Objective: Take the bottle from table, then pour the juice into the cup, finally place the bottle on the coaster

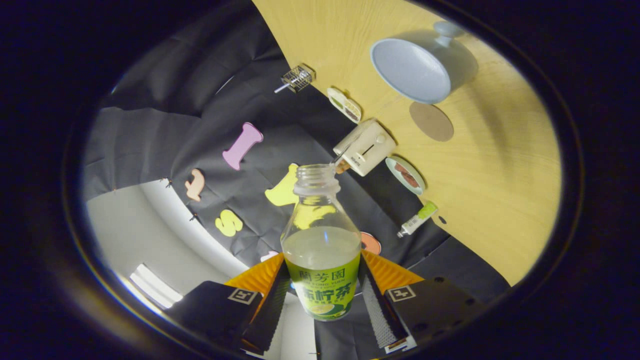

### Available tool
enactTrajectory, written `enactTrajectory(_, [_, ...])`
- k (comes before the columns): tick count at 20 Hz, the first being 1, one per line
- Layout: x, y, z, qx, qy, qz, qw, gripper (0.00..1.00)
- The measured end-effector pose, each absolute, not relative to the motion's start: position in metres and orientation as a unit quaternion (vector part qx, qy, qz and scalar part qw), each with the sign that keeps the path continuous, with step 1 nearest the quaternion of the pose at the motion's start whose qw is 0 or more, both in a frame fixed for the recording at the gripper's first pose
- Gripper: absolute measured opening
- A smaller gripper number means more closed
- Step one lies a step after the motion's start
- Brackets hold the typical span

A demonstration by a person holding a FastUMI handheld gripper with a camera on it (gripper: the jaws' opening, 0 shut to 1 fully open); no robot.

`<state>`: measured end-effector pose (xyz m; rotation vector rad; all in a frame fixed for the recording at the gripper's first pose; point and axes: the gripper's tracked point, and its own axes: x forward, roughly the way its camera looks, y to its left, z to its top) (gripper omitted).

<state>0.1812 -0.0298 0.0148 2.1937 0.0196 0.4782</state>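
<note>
My gripper (324,292) is shut on an uncapped clear bottle (321,240) with a green label, held between both fingers and lifted off the table. Pale juice fills its lower half. The whole view is rolled, so the wooden table (500,175) stands to the right. Beyond the bottle's mouth, on that table, a pale blue cup (417,67) with a handle has its open mouth facing me. A round brown coaster (431,121) lies on the table just beside the cup, nearer to me.
Along the table's back edge by the black cloth wall lie a wire basket (298,78), a small oval dish (344,105), a cream toaster (365,146), a round plate with food (405,175) and a green-capped tube (417,219).
</note>
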Motion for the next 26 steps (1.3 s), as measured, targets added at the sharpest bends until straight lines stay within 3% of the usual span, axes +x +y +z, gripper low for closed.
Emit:
enactTrajectory(8, [0.175,-0.038,0.024,0.893,0.001,0.193,0.406,0.79])
enactTrajectory(16, [0.177,-0.039,0.011,0.893,0.002,0.182,0.411,0.79])
enactTrajectory(21, [0.174,-0.032,-0.006,0.879,0.009,0.172,0.444,0.79])
enactTrajectory(26, [0.176,-0.027,-0.021,0.839,0.023,0.158,0.520,0.79])
